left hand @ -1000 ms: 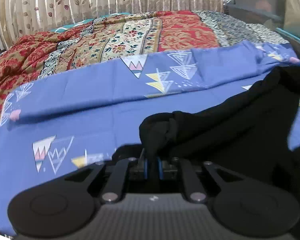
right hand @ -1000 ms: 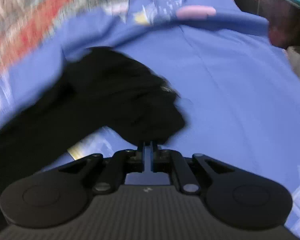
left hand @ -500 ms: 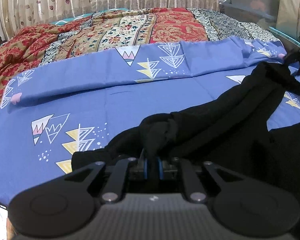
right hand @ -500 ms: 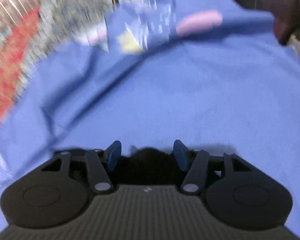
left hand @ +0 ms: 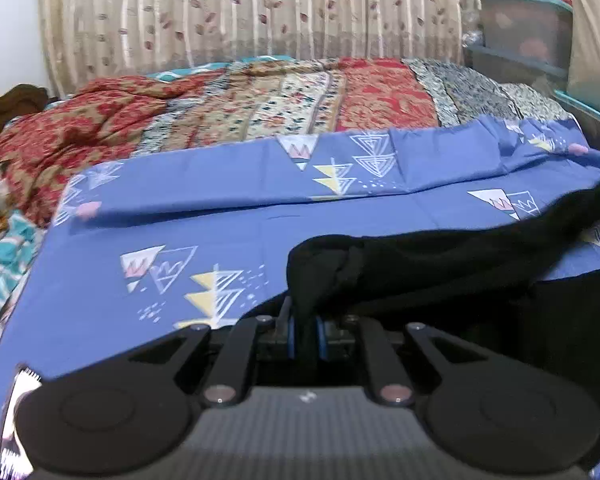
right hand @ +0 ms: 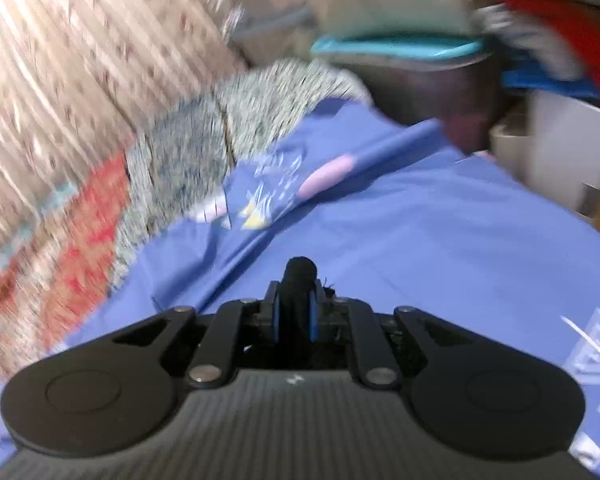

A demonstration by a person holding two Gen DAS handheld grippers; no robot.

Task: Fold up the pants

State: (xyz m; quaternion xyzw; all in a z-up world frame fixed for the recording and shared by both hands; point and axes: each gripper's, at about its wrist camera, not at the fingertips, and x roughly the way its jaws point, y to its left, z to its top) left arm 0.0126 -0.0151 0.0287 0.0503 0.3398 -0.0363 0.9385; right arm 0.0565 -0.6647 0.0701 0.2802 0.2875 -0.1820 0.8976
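Blue sheet (left hand: pixel 228 216), patterned quilt (left hand: pixel 260 108), curtain (left hand: pixel 220 12), storage bins (left hand: pixel 520 36)

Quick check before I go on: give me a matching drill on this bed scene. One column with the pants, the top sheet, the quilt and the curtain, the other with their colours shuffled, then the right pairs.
Things:
1. pants
2. sheet
3. quilt
4. curtain

Colours:
A. beige with small leaf marks
B. blue with triangle prints
C. black
D. red and cream floral patchwork

Pairs: 1-C, 2-B, 3-D, 4-A
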